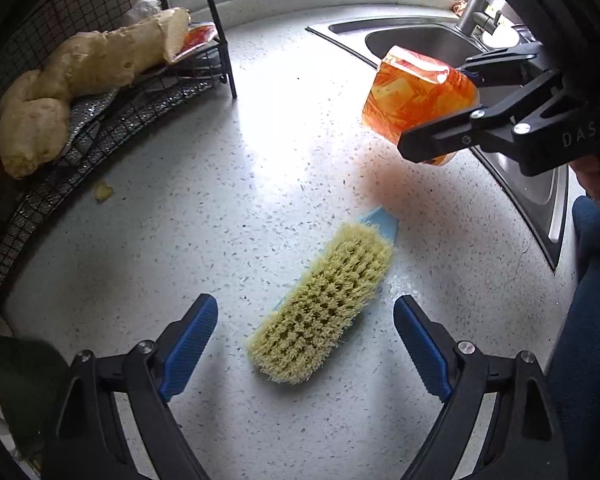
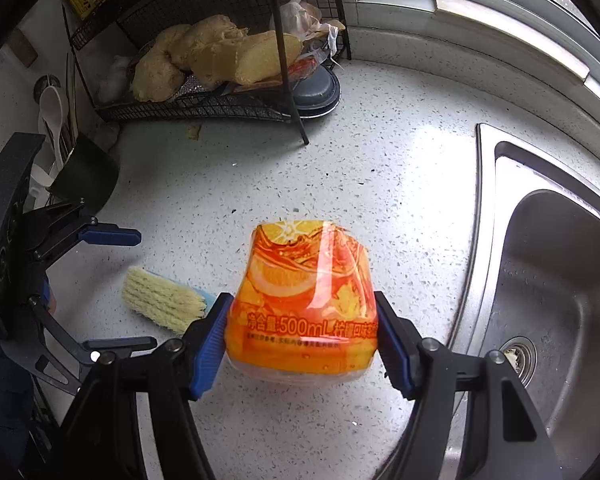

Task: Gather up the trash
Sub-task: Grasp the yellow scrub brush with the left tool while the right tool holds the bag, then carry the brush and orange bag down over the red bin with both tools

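My right gripper [image 2: 302, 322] is shut on an orange plastic bottle label wrapper [image 2: 304, 300] printed with orange slices and "500mL", held above the speckled counter; it also shows in the left wrist view [image 1: 418, 96], with the right gripper [image 1: 440, 112] clamped on it near the sink. My left gripper [image 1: 306, 320] is open and empty, hovering over a yellow-bristled scrub brush [image 1: 324, 308] with a blue handle that lies bristles up. The brush [image 2: 164, 298] and the left gripper [image 2: 128, 284] also show in the right wrist view. A small yellowish scrap [image 1: 104, 191] lies on the counter by the rack.
A black wire rack [image 2: 204, 104] holds large ginger roots [image 2: 204, 56], garlic and an orange packet [image 1: 198, 36]. A steel sink [image 2: 560, 280] with a tap [image 1: 474, 10] is at the right. Utensils [image 2: 52, 120] stand at the left. A window sill runs along the back.
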`<state>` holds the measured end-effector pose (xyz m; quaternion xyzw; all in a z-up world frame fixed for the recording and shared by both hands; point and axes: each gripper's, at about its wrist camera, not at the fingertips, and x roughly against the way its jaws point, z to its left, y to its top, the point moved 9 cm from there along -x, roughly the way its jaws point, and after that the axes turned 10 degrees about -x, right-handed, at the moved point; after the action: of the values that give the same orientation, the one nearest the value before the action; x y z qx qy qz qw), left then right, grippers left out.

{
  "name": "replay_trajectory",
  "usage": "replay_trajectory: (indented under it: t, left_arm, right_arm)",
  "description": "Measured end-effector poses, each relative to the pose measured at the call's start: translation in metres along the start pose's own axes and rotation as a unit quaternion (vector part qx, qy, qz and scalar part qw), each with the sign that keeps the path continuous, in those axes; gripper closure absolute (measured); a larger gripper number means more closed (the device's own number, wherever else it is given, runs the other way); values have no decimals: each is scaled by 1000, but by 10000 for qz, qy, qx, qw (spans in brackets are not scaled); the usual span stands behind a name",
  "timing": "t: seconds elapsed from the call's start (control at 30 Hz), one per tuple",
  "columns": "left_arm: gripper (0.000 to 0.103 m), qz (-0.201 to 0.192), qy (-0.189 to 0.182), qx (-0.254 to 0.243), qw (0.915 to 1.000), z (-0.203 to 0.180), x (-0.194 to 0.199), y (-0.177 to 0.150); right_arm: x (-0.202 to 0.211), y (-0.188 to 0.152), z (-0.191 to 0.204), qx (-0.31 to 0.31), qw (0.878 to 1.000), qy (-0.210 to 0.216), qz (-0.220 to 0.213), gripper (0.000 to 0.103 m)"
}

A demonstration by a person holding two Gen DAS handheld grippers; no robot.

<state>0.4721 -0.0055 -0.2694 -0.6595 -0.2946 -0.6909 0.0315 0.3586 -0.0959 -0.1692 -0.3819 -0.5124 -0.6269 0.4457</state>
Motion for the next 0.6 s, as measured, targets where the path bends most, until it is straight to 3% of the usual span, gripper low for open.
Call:
replay_trajectory:
  t: [0.3, 0.47, 0.6]
  left_arm:
    - [17, 33, -51, -148, 9999, -6, -21, 12]
    - [57, -29, -61, -199, 9998, -6, -21, 15]
    - [59, 23, -152, -245, 9996, -13, -25, 20]
  right_arm:
    - [-6, 3, 1, -47, 10000, -70, 15, 38]
    - [-10, 6, -2, -132, 9999, -17, -33, 38]
    - [-10, 1, -9, -230, 9997, -7, -41, 38]
